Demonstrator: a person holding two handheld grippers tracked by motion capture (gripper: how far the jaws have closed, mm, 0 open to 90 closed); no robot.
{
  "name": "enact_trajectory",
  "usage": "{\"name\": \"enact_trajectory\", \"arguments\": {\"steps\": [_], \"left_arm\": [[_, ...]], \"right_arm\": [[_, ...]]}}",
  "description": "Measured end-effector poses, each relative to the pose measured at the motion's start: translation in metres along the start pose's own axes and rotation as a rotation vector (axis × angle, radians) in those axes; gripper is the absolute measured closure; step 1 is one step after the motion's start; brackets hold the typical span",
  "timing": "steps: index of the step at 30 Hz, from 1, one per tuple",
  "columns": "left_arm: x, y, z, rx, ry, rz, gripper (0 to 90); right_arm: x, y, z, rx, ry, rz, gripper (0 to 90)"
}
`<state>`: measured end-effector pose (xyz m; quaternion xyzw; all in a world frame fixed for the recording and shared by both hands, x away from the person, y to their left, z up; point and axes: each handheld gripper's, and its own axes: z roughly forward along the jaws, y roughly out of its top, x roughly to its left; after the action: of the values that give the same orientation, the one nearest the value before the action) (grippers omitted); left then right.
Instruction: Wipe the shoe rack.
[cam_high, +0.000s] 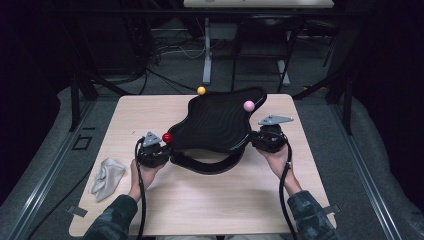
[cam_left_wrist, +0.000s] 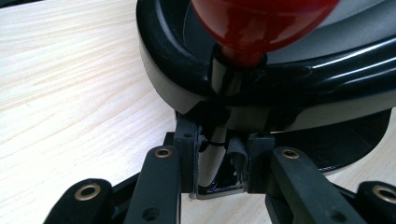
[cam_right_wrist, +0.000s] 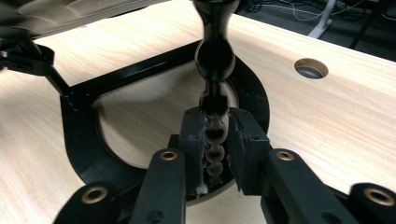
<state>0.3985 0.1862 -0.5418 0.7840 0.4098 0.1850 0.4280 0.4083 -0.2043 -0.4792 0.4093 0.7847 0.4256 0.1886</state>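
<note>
Fingers of left gripper (cam_left_wrist: 218, 161) pinching the pale lower end of a post under the red ball (cam_left_wrist: 261, 23); fingers of right gripper (cam_right_wrist: 215, 140) pressed onto a dark knobbly post (cam_right_wrist: 214, 60) (blurred higher up). Black wavy tray (cam_high: 215, 125) held between both grippers over mid tabletop (cam_high: 200, 210), above its curved black base (cam_right_wrist: 84, 149). Yellow ball (cam_high: 201, 90) at far rim, pink ball (cam_high: 248, 105) at right rim. Grey cloth (cam_high: 106, 177) near tabletop's left edge, well apart from tray.

Your right hand-held gripper (cam_right_wrist: 215, 142) clamps a glossy black beaded stem (cam_right_wrist: 214, 60) standing above the black base frame (cam_right_wrist: 79, 140) on the worktop (cam_right_wrist: 327, 121).
</note>
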Motion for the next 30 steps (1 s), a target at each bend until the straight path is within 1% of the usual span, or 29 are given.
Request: {"name": "enact_trajectory", "arguments": {"steps": [3, 4, 5, 7, 9, 10, 11, 13, 14, 16, 17, 19, 20, 21, 22, 23, 24, 25, 27, 28, 30], "left_arm": [[-0.002, 0.0, 0.0, 0.001, 0.009, 0.003, 73.6], [-0.003, 0.0, 0.0, 0.002, 0.009, 0.005, 73.8], [-0.004, 0.0, 0.0, 0.002, 0.009, 0.008, 73.8], [-0.005, -0.001, 0.0, 0.002, 0.012, 0.01, 73.9], [-0.009, -0.001, 0.0, -0.002, 0.005, 0.01, 73.9], [-0.01, -0.001, 0.0, -0.001, 0.001, 0.016, 73.9], [-0.012, -0.002, 0.0, -0.002, -0.003, 0.017, 73.9], [-0.015, -0.002, 0.0, 0.0, -0.014, 0.025, 73.7], [-0.018, -0.002, 0.001, 0.001, -0.016, 0.02, 73.7], [-0.021, -0.002, 0.001, 0.001, -0.015, 0.032, 73.9], [-0.023, -0.002, 0.001, 0.0, -0.01, 0.03, 74.0], [-0.025, -0.003, 0.0, -0.002, -0.003, 0.037, 74.4], [-0.027, -0.003, 0.0, -0.002, -0.003, 0.039, 74.5], [-0.028, -0.003, 0.0, -0.004, -0.001, 0.04, 74.7], [-0.03, -0.004, 0.0, -0.006, -0.003, 0.041, 74.7], [-0.031, -0.004, 0.0, -0.005, -0.004, 0.043, 74.7], [-0.034, -0.004, 0.0, -0.007, -0.005, 0.043, 74.7], [-0.036, -0.005, 0.0, -0.009, -0.007, 0.046, 74.7], [-0.04, -0.005, 0.001, -0.009, -0.01, 0.053, 74.8], [-0.043, -0.005, 0.001, -0.009, -0.007, 0.059, 74.9], [-0.048, -0.004, 0.003, -0.009, 0.02, 0.046, 75.2]], "right_arm": [[0.0, 0.001, 0.004, -0.003, 0.0, 0.005, 74.1], [-0.001, 0.002, 0.006, -0.005, -0.001, 0.0, 74.3], [-0.001, 0.002, 0.006, -0.001, -0.011, -0.002, 74.3], [-0.004, 0.003, 0.008, -0.007, -0.006, 0.009, 74.1], [-0.008, 0.004, 0.01, -0.015, -0.001, 0.007, 74.1], [-0.01, 0.004, 0.011, -0.02, 0.004, 0.008, 74.0], [-0.013, 0.005, 0.012, -0.019, -0.003, 0.01, 73.9], [-0.018, 0.007, 0.014, -0.018, 0.004, 0.022, 73.6], [-0.02, 0.008, 0.014, -0.016, -0.002, 0.028, 72.9], [-0.024, 0.008, 0.013, -0.021, -0.007, 0.052, 66.0], [-0.026, 0.007, 0.011, -0.025, -0.009, 0.065, 60.9], [-0.028, 0.005, 0.003, -0.023, -0.009, 0.084, 54.9], [-0.027, 0.003, -0.001, -0.025, -0.012, 0.083, 50.9], [-0.026, 0.002, -0.005, -0.015, -0.011, 0.079, 47.8], [-0.023, 0.0, -0.01, -0.006, -0.032, 0.076, 46.4], [-0.02, -0.003, -0.015, -0.001, -0.04, 0.071, 43.4], [-0.017, -0.006, -0.019, 0.008, -0.046, 0.061, 39.9], [-0.015, -0.009, -0.023, 0.018, -0.05, 0.043, 38.4], [-0.011, -0.015, -0.032, 0.015, -0.056, 0.037, 34.2], [-0.009, -0.018, -0.037, 0.013, -0.054, 0.035, 32.0], [-0.005, -0.022, -0.045, 0.019, -0.05, 0.026, 27.1]]}}
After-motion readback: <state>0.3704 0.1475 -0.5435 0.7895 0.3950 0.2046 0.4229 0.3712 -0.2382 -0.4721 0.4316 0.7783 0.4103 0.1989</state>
